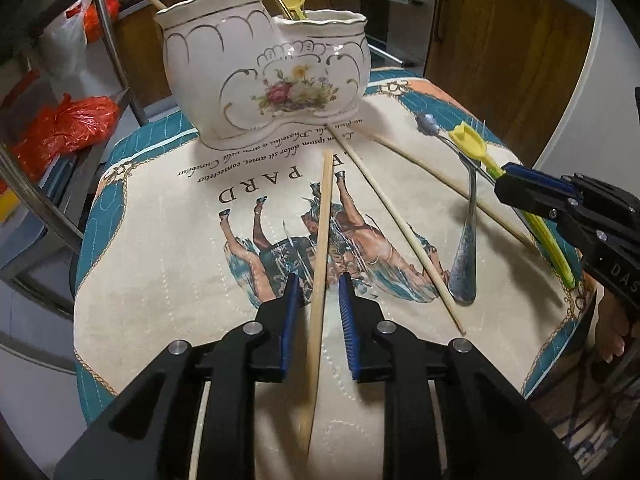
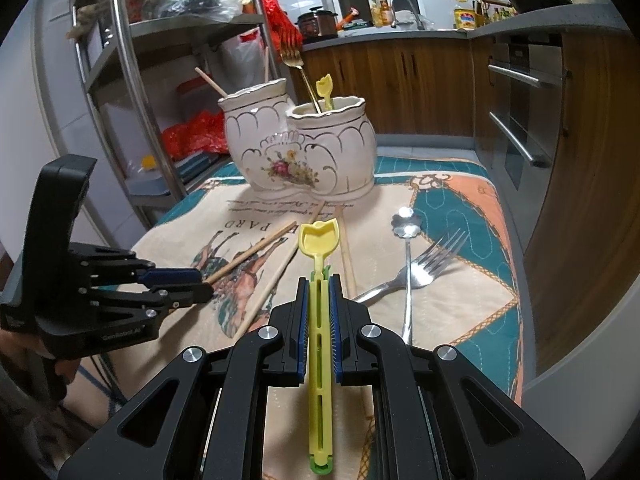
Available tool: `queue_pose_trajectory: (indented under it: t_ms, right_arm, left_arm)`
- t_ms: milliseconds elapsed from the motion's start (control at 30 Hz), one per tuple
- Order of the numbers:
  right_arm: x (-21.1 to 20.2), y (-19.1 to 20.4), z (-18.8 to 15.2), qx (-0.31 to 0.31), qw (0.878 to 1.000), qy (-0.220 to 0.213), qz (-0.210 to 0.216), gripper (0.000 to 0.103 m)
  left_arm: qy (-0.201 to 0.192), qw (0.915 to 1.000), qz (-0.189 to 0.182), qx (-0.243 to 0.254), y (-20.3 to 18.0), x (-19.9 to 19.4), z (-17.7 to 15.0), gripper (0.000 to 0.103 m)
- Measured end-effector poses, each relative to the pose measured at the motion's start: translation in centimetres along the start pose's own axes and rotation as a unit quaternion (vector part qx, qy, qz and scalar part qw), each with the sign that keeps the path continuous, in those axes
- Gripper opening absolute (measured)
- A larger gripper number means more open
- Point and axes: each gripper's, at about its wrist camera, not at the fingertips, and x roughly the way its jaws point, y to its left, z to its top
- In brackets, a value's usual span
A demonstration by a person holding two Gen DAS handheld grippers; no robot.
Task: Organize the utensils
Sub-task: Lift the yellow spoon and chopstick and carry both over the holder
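A white floral two-pot ceramic holder (image 1: 266, 68) (image 2: 300, 148) stands at the far end of the printed cloth. It holds chopsticks, a gold fork and a yellow clip. My left gripper (image 1: 318, 286) is open, its fingers either side of a wooden chopstick (image 1: 322, 240) lying on the cloth. It also shows in the right wrist view (image 2: 200, 284). My right gripper (image 2: 316, 284) is shut on a yellow clip (image 2: 320, 320). It shows at the right in the left wrist view (image 1: 502, 186). Two more chopsticks (image 1: 396, 224), a fork (image 2: 424, 268) and a flower-ended spoon (image 2: 407, 248) lie on the cloth.
A metal rack (image 2: 120, 92) with red bags stands left of the table. Wooden cabinets and an oven (image 2: 520, 120) are behind and to the right. The cloth's edge (image 1: 92, 240) drops off at the left.
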Motion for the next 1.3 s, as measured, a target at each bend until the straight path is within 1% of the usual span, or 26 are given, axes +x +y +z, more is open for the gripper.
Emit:
queue_pose_trajectory:
  t_ms: [67, 133, 267, 333, 367, 433, 467, 567, 633, 667, 700, 767, 867, 900, 933, 1000, 1067, 1100, 1200, 1267, 1300]
  right_arm:
    - [0.0, 0.1, 0.0, -0.001, 1.000, -0.001, -0.002, 0.011]
    - [-0.2, 0.2, 0.1, -0.004, 1.000, -0.003, -0.004, 0.011]
    - [-0.4, 0.6, 0.4, -0.011, 1.000, -0.011, -0.006, 0.011]
    - [-0.5, 0.8, 0.6, -0.013, 1.000, -0.016, -0.007, 0.011]
    - [-0.6, 0.8, 0.7, -0.013, 1.000, -0.019, -0.006, 0.011]
    - [-0.9, 0.9, 1.2, -0.012, 1.000, -0.028, -0.002, 0.011]
    - [-1.0, 1.0, 1.5, -0.012, 0.999, -0.032, -0.001, 0.011]
    - [-1.2, 1.3, 2.7, -0.014, 0.999, -0.047, 0.000, 0.011]
    - [-1.2, 1.4, 3.7, -0.015, 0.998, -0.058, 0.001, 0.011]
    - [-1.2, 1.5, 4.3, -0.015, 0.998, -0.066, 0.000, 0.011]
    - [-1.2, 1.5, 4.8, -0.015, 0.997, -0.075, -0.002, 0.011]
    - [-1.0, 1.4, 6.1, -0.010, 0.996, -0.093, -0.004, 0.011]
    - [-0.5, 1.2, 8.2, -0.001, 0.993, -0.121, -0.004, 0.011]
    - [-0.3, 1.3, 8.7, 0.000, 0.992, -0.126, -0.005, 0.011]
    - [-0.2, 1.2, 9.3, 0.001, 0.991, -0.134, -0.007, 0.011]
    - [0.1, 1.1, 11.1, 0.003, 0.988, -0.156, -0.007, 0.011]
    - [0.5, 0.7, 12.6, 0.009, 0.984, -0.179, -0.003, 0.011]
    - [0.7, 0.5, 13.2, 0.013, 0.982, -0.187, 0.000, 0.011]
    - [1.8, -0.3, 15.1, 0.034, 0.978, -0.206, 0.018, 0.011]
    - [2.9, -0.7, 16.2, 0.043, 0.975, -0.216, 0.024, 0.011]
    - [3.3, -0.7, 16.5, 0.043, 0.975, -0.219, 0.024, 0.011]
  left_arm:
    - [-0.008, 1.0000, 0.001, 0.005, 0.1, 0.0, 0.0, 0.011]
    - [-0.015, 0.9998, -0.006, 0.009, 0.2, 0.1, 0.1, 0.006]
    - [-0.028, 0.9993, -0.021, 0.014, 1.2, 0.0, 0.1, 0.006]
    - [-0.048, 0.9978, -0.044, 0.014, 1.7, -0.7, 0.1, 0.006]
    - [-0.056, 0.9971, -0.049, 0.015, 1.9, -1.0, 0.1, 0.006]
    - [-0.083, 0.9944, -0.064, 0.014, 2.6, -2.0, 0.2, 0.006]
    - [-0.101, 0.9915, -0.081, 0.007, 3.2, -2.7, 0.4, 0.006]
    - [-0.135, 0.9867, -0.090, -0.006, 4.4, -3.8, 1.0, 0.006]
    - [-0.168, 0.9808, -0.098, -0.012, 5.1, -4.8, 1.7, 0.006]
    - [-0.195, 0.9750, -0.105, -0.015, 5.5, -5.5, 2.3, 0.006]
    - [-0.212, 0.9709, -0.111, -0.018, 5.8, -5.9, 2.5, 0.006]
    - [-0.257, 0.9587, -0.120, -0.028, 6.5, -6.9, 4.0, 0.006]
    - [-0.306, 0.9418, -0.132, -0.044, 7.3, -7.6, 6.2, 0.006]
    - [-0.324, 0.9346, -0.137, -0.053, 7.6, -7.8, 7.2, 0.006]
    - [-0.337, 0.9292, -0.141, -0.059, 7.8, -7.8, 8.0, 0.006]
    - [-0.360, 0.9215, -0.130, -0.065, 8.2, -7.8, 9.9, 0.006]
    - [-0.375, 0.9152, -0.130, -0.074, 8.6, -7.3, 11.6, 0.006]
    - [-0.377, 0.9137, -0.131, -0.077, 8.7, -7.0, 12.3, 0.006]
    - [-0.381, 0.9131, -0.120, -0.079, 8.7, -5.8, 14.2, 0.006]
    - [-0.385, 0.9132, -0.107, -0.079, 8.7, -5.0, 15.2, 0.006]
    - [-0.389, 0.9119, -0.101, -0.081, 8.7, -4.6, 15.7, 0.006]
